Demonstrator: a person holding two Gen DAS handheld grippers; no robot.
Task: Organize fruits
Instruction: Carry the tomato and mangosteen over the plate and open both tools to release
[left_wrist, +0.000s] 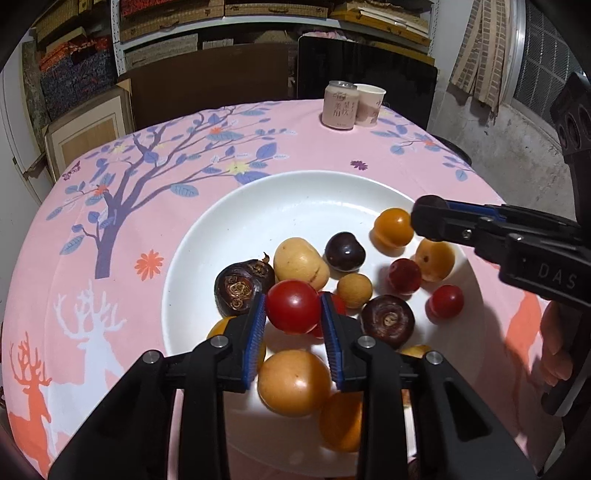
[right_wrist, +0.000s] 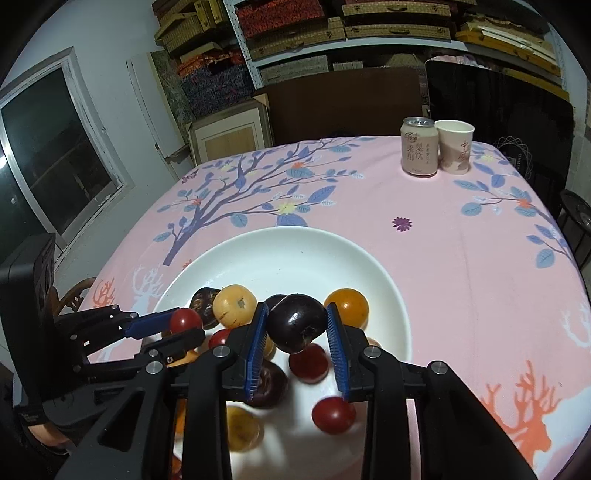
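A white plate (left_wrist: 258, 206) on the pink tablecloth holds several small fruits: red tomatoes, orange and yellow fruits, dark plums and brown water chestnuts. My left gripper (left_wrist: 293, 314) is shut on a red cherry tomato (left_wrist: 293, 312), held just above the plate's near side. My right gripper (right_wrist: 295, 326) is shut on a dark purple plum (right_wrist: 295, 323), also above the plate (right_wrist: 295, 254). The right gripper shows in the left wrist view (left_wrist: 428, 219), beside an orange fruit (left_wrist: 393, 228). The left gripper shows in the right wrist view (right_wrist: 184, 328), with the tomato (right_wrist: 185, 320).
A pink drink can (right_wrist: 419, 150) and a paper cup (right_wrist: 454, 151) stand at the table's far right. A dark chair back (right_wrist: 498, 110) and a cardboard box (right_wrist: 229, 134) stand behind the table. Shelves of boxes fill the back wall.
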